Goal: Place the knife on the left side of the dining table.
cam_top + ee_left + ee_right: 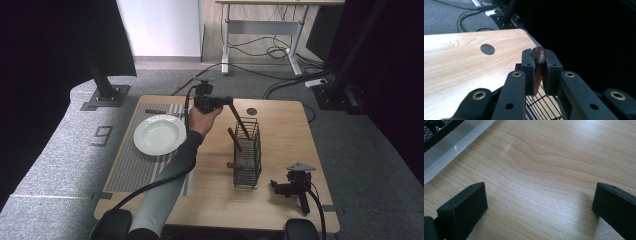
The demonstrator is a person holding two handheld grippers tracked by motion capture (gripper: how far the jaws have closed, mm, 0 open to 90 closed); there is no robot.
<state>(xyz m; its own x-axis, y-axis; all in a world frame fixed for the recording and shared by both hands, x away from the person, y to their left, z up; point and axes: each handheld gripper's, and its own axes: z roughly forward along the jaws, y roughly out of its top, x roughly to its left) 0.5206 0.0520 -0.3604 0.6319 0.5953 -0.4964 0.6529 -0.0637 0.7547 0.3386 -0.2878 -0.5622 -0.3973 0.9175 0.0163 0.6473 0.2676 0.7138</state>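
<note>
Now | left gripper (pixel 539 68) clamps, seemingly, wooden utensil handle (pixel 538 65) | right gripper (pixel 540 207) agape

White plate (pixel 160 134), grey striped placemat (pixel 131 167), pale wood-grain table (pixel 280 125), black wire basket (pixel 248 155), brown wooden handle (pixel 539 67), black left gripper (pixel 539 65).

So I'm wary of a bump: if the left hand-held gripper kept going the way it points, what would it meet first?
Probably nothing soon: the left hand-held gripper, shut on a brown utensil handle, points beyond the table edge into darkness; depth unclear.

Left gripper (pixel 539 72) clamped shut; right gripper (pixel 539 207) spread wide.
</note>
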